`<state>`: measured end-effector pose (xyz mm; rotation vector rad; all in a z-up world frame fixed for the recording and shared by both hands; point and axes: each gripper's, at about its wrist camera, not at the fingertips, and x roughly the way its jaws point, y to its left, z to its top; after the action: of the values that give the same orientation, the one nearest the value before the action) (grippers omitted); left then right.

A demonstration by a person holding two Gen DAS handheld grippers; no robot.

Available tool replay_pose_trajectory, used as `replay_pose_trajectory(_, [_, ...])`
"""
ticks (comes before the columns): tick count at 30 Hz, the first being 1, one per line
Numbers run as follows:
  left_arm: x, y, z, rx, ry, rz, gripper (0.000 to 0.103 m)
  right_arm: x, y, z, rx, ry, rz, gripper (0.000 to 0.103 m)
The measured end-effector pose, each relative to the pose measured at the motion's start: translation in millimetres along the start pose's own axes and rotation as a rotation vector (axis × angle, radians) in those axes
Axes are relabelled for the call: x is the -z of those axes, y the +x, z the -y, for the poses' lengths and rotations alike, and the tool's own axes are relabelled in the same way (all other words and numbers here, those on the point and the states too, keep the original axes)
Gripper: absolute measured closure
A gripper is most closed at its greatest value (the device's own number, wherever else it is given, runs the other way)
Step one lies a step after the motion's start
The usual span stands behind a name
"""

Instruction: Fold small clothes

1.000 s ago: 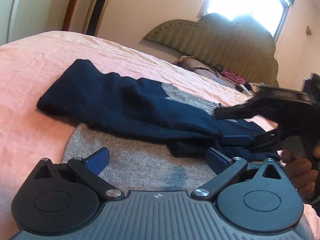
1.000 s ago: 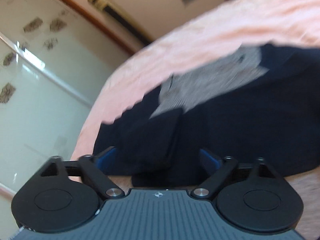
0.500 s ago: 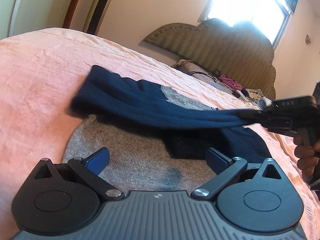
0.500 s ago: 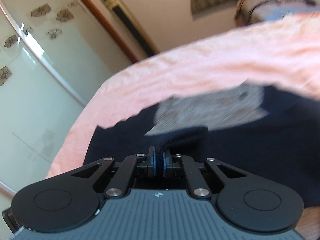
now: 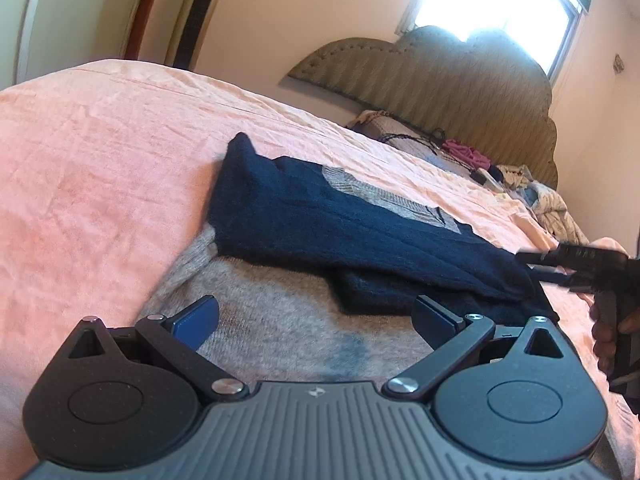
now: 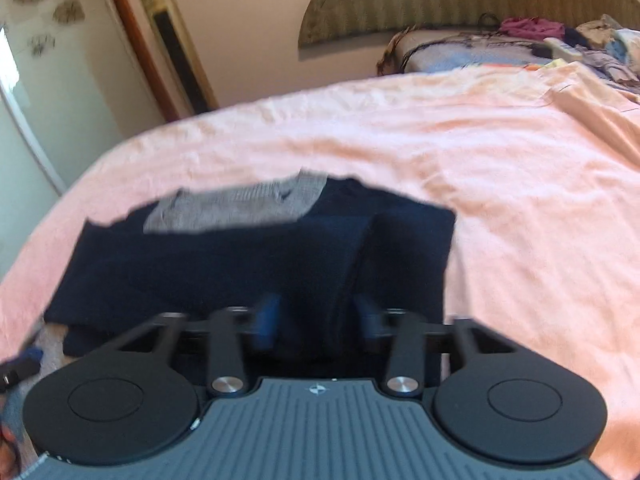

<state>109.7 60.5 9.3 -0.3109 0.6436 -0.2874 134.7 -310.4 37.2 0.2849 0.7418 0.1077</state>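
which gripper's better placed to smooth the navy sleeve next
Right, probably. The right gripper sits at the navy sleeve, its jaws opening with dark cloth between them. The left gripper is open over the grey body, short of the sleeve.

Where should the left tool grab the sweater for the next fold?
Probably the grey hem of the sweater, right ahead of the open left tool. It lies flat and bare there, while both navy sleeves are folded across the chest. Come in low from the near edge of the pink bedsheet.
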Motion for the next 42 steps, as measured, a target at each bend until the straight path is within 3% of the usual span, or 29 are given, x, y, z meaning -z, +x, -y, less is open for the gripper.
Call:
replay_pose_trajectory(3, [-23.3,13.8,9.9,0.025,0.001,0.005,0.000,-11.0,-25.5,5.0,0.047,0.039,0.164,0.035])
replay_pose_trajectory(5, [-40.8,35.0,19.7,0.033,0.018,0.010,0.000,-18.4,-30.8,5.0,-0.004,0.082,0.207,0.035])
replay_pose_trajectory(8, [-60.4,75.6,29.7,0.017,0.048,-0.026,0.000,-27.6,-9.0,-3.4,-0.142,0.132,0.128,0.033])
replay_pose_trajectory(10, [-64.5,104.4,23.4,-0.034,0.031,-0.122,0.000,-26.3,17.0,-5.4,-0.228,0.184,0.042,0.025])
replay_pose_trajectory(13, [-53.0,105.8,26.7,-0.086,0.197,-0.073,0.000,-10.8,47.1,0.9,-0.168,0.231,-0.030,0.030])
replay_pose_trajectory(15, [-52.3,103.2,26.0,-0.081,0.193,-0.075,0.000,0.5,42.3,11.4,-0.200,0.209,0.039,0.044])
replay_pose_trajectory(19, [-47.9,88.1,39.0,-0.161,0.232,-0.095,0.000,0.9,31.2,11.2,-0.158,0.218,0.038,0.053])
replay_pose_trajectory(21, [-40.3,66.6,41.7,-0.085,0.197,-0.105,0.000,-0.1,12.2,2.0,-0.114,0.232,0.051,0.044])
replay_pose_trajectory(22, [-36.5,59.6,39.9,-0.048,0.199,-0.112,0.000,2.7,1.5,-2.7,-0.144,0.209,0.068,0.042])
replay_pose_trajectory(24, [-22.3,56.6,40.0,-0.088,0.281,-0.135,0.000,14.1,-12.2,-8.1,-0.202,0.175,0.057,0.023])
replay_pose_trajectory(25, [-15.8,56.4,40.9,-0.119,0.350,-0.126,0.000,21.8,-9.7,-8.6,-0.184,0.157,0.024,0.020])
replay_pose_trajectory(26, [-13.5,50.5,42.4,-0.131,0.378,-0.122,0.000,30.2,-4.7,-5.4,-0.146,0.133,-0.006,0.026])
replay_pose_trajectory(27, [-13.6,42.6,45.0,-0.149,0.378,-0.128,0.000,37.6,-9.7,-2.1,-0.127,0.095,0.038,0.045])
replay_pose_trajectory(29, [-11.7,21.1,49.0,-0.135,0.348,-0.132,0.000,40.4,-22.8,4.5,-0.058,0.157,0.020,0.059])
replay_pose_trajectory(30, [-7.9,8.5,51.1,-0.103,0.331,-0.121,0.000,42.6,-34.6,2.5,-0.026,0.185,0.026,0.056])
replay_pose_trajectory(32, [4.4,-5.1,55.4,-0.053,0.322,-0.122,0.000,54.9,-62.2,-13.0,-0.060,0.120,0.073,0.050])
replay_pose_trajectory(33, [12.6,-3.8,56.4,-0.055,0.336,-0.153,0.000,62.4,-70.7,-21.8,-0.078,0.087,0.071,0.036])
replay_pose_trajectory(34, [21.8,1.9,54.9,-0.079,0.354,-0.191,0.000,70.0,-72.4,-28.5,-0.089,0.065,0.047,0.029])
replay_pose_trajectory(35, [31.8,0.7,54.5,-0.106,0.409,-0.154,0.000,79.3,-70.2,-33.6,-0.090,0.039,0.003,0.022])
replay_pose_trajectory(36, [32.9,-2.5,52.1,-0.102,0.411,-0.149,0.000,88.4,-64.5,-34.3,-0.069,0.019,-0.036,0.020])
replay_pose_trajectory(38, [26.7,-8.7,46.2,-0.134,0.377,-0.173,0.000,106.5,-67.7,-33.4,-0.029,-0.103,0.030,0.024])
replay_pose_trajectory(40, [28.0,-23.7,43.1,-0.154,0.364,-0.178,0.000,109.1,-74.2,-33.7,0.077,-0.158,0.032,0.024])
replay_pose_trajectory(42, [35.6,-40.2,41.9,-0.113,0.331,-0.182,0.000,108.5,-87.3,-44.5,0.143,-0.167,0.014,0.024])
